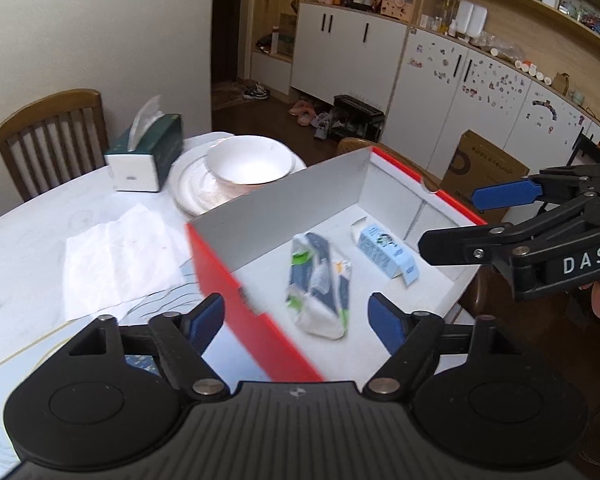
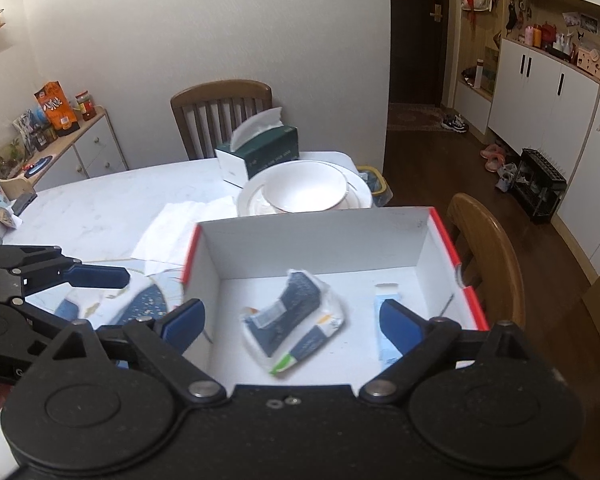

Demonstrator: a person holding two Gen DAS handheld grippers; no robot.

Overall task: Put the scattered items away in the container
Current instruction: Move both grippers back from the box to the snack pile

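Both tongs hang over the near end of the red-sided cardboard box, and neither grips anything. The left tongs stand with blue pads well apart, straddling the box's near red wall. The right tongs are spread wide too, one pad outside the box's left wall and the other above its floor.

Inside the box, on its white floor, lies a crumpled white, navy and green soft packet, somewhat blurred, roughly in the middle. Beside it, nearer the right wall, lies a small pale blue carton, apart from the packet.

The box sits on the pale marbled worktop. Behind it a white bowl rests in a white plate, and a green tissue box stands just beyond. A flat sheet of white paper lies left of the box. A wooden chair stands at the far side.
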